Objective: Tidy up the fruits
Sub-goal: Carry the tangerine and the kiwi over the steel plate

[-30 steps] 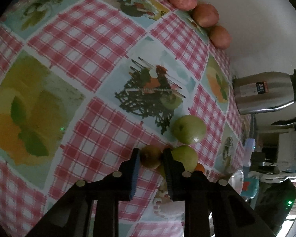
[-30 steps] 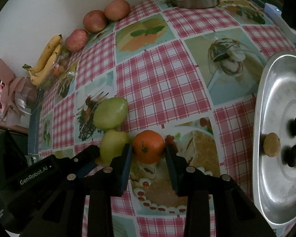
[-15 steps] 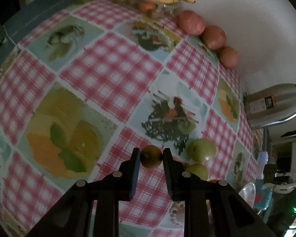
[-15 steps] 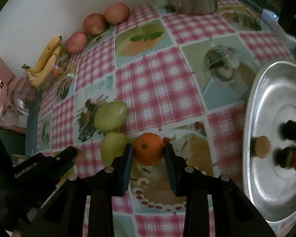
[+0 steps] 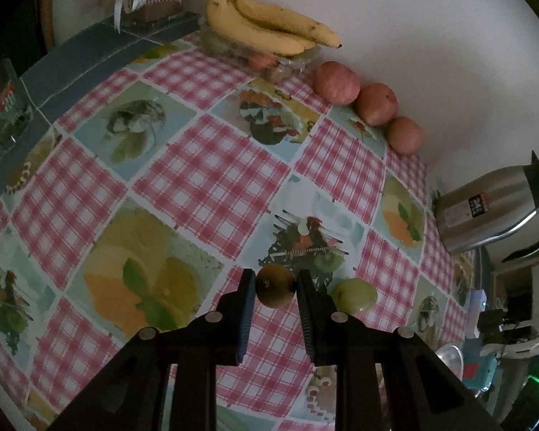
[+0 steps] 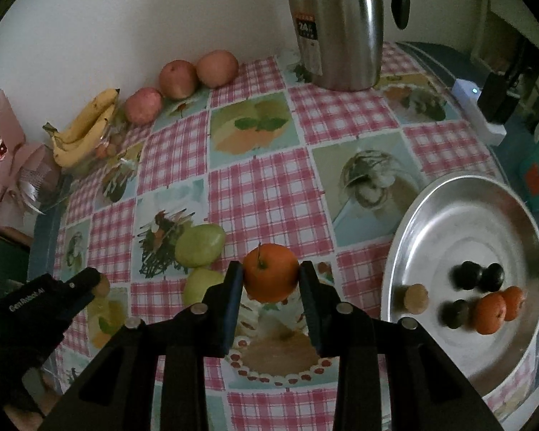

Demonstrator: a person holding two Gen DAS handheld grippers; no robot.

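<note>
My left gripper (image 5: 275, 287) is shut on a small brown kiwi (image 5: 275, 286) and holds it above the checked tablecloth. It also shows in the right wrist view (image 6: 90, 287) at the left. My right gripper (image 6: 270, 282) is shut on an orange (image 6: 270, 277), lifted off the cloth. Two green pears (image 6: 199, 239) lie just left of it; one pear (image 5: 354, 295) shows right of my left gripper. A steel tray (image 6: 431, 215) at the right holds two oranges (image 6: 497, 309), several dark fruits (image 6: 479, 276) and a brown kiwi (image 6: 416, 297).
Three red apples (image 5: 336, 82) and a banana bunch (image 5: 269, 28) over a bag of small fruit line the wall. A steel kettle (image 6: 339, 25) stands at the back. A wrapped bouquet (image 6: 7, 151) sits at the far left, a white power strip (image 6: 479, 111) at the right.
Both grippers have lifted their fruit off the cloth. The left one, with the kiwi, has moved left, away from the pears. The right one has risen with the orange.
</note>
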